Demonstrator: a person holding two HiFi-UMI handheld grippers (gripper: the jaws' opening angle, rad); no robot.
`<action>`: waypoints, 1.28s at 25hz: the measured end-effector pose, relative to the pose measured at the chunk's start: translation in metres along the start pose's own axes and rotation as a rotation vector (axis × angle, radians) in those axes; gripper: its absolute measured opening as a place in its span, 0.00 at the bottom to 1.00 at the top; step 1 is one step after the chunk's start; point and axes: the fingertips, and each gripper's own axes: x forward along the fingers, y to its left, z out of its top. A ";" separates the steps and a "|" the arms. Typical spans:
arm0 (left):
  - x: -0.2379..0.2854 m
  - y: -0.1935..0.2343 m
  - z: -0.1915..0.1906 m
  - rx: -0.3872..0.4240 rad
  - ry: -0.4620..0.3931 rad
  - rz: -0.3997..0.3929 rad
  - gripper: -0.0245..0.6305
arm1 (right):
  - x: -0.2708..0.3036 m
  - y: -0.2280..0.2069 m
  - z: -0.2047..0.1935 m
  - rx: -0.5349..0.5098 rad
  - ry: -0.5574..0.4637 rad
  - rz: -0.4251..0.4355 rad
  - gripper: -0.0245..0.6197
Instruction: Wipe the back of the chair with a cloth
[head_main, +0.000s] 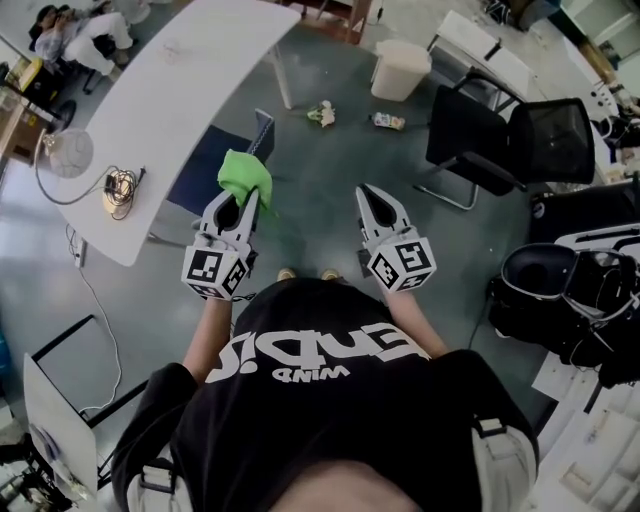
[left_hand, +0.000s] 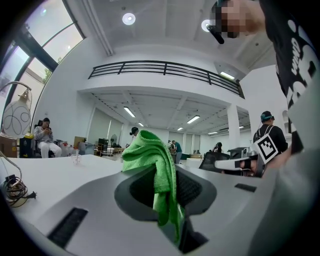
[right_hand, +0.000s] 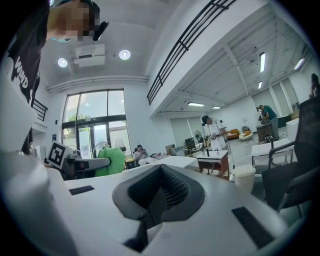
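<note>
Head view, left gripper pinching fuzzy cloth

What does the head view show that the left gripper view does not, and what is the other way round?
Only the head view shows the blue chair at the white table, the white bin, the black chairs and the floor.

Only the left gripper view shows the balcony railing, the ceiling lights and a seated person far off at the left.

Both show the green cloth clamped in the left tool, the right tool and the white table.
</note>
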 end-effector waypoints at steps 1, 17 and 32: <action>0.001 0.000 0.002 -0.003 -0.005 0.004 0.14 | 0.000 -0.002 0.000 0.001 0.000 -0.003 0.03; 0.003 -0.004 0.002 -0.026 0.002 0.021 0.14 | 0.010 -0.007 0.001 -0.005 0.004 -0.004 0.03; 0.000 0.003 -0.001 -0.034 0.021 0.011 0.14 | 0.011 -0.005 0.001 -0.016 0.012 -0.007 0.03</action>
